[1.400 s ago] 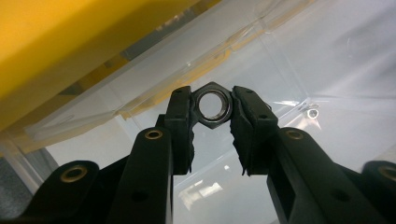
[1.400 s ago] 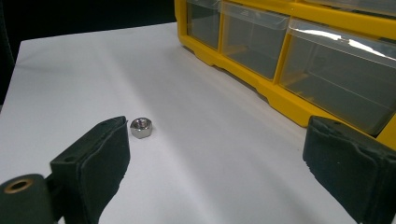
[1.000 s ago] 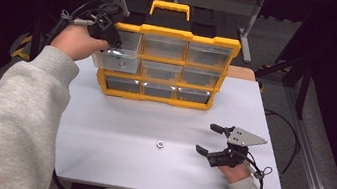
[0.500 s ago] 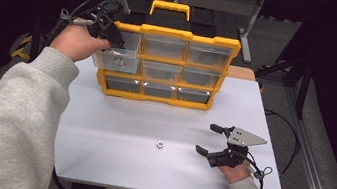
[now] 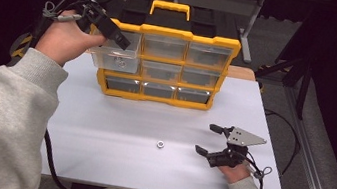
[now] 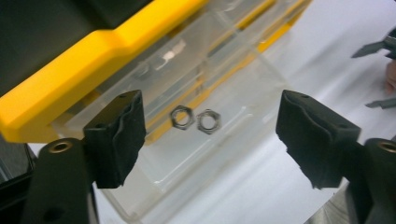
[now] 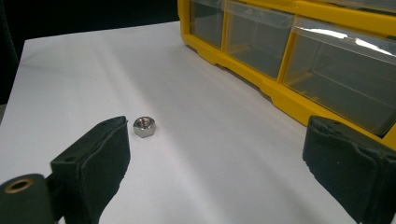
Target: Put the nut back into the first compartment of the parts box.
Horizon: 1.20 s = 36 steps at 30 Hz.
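A yellow organiser [image 5: 171, 33] with clear drawers stands at the back of the white table [image 5: 117, 117]. Its top-left drawer [image 5: 114, 56] is pulled out, and two steel nuts [image 6: 182, 115] [image 6: 208, 121] lie side by side in it. My left gripper [image 5: 108, 27] [image 6: 210, 135] hovers open just above that drawer, holding nothing. A single loose nut [image 5: 160, 144] [image 7: 144, 126] lies on the table near the front. My right gripper [image 5: 205, 138] [image 7: 215, 172] rests open to the right of it, jaws wide and pointing toward the nut, a short gap away.
The organiser's other drawers [image 7: 261, 42] are pushed in. Its yellow handle [image 5: 171, 8] sticks up at the back. Dark stands and cables [image 5: 283, 127] surround the table. The table's right edge [image 5: 271, 140] lies close beside my right hand.
My left hand has crept slightly up and back over the pulled-out drawer. The right gripper and the loose nut have stayed put.
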Tool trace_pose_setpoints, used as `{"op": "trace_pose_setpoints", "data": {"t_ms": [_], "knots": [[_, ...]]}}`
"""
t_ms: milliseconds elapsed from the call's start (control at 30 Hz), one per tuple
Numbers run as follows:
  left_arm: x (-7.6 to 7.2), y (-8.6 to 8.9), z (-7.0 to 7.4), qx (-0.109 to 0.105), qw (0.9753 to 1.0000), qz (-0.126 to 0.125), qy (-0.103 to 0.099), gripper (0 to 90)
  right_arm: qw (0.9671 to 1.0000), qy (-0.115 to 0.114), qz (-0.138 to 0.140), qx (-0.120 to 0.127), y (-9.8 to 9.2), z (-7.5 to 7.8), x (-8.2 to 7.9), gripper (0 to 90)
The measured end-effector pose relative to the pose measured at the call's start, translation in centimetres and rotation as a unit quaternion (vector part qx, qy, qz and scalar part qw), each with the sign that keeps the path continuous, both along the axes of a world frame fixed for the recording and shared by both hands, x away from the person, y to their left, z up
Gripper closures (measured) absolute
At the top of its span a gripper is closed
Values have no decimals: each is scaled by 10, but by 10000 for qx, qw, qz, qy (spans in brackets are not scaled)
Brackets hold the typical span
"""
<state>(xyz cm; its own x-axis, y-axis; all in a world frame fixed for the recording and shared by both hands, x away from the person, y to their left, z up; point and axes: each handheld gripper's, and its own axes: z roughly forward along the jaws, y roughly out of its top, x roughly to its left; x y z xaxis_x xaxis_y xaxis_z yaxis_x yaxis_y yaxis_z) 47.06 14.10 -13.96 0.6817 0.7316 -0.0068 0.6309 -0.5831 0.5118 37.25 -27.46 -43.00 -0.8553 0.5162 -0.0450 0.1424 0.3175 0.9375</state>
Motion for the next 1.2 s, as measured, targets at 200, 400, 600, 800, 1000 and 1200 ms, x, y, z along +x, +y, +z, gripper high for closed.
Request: {"op": "trace_pose_setpoints", "data": {"t_ms": [200,400,600,800,1000,1200], "knots": [[-26,-26,-7,13,9988,-463,-180,218,10000,-6,2,9,0,0,0,82],[-50,-53,-21,125,9928,-1123,-387,222,10000,-44,-34,10,-1,2,-1,81],[-57,-76,-57,234,9876,-1518,-318,215,9999,-76,-37,66,-2,2,-2,81],[-63,-100,-105,539,9813,-1848,-87,207,9999,-96,-72,77,-3,3,-2,80],[-67,-118,-144,670,9772,-2012,119,214,9999,-120,-76,95,-3,4,-2,80],[-64,-136,-186,873,9704,-2204,468,215,9999,-121,-71,100,-3,4,-3,79]]}}
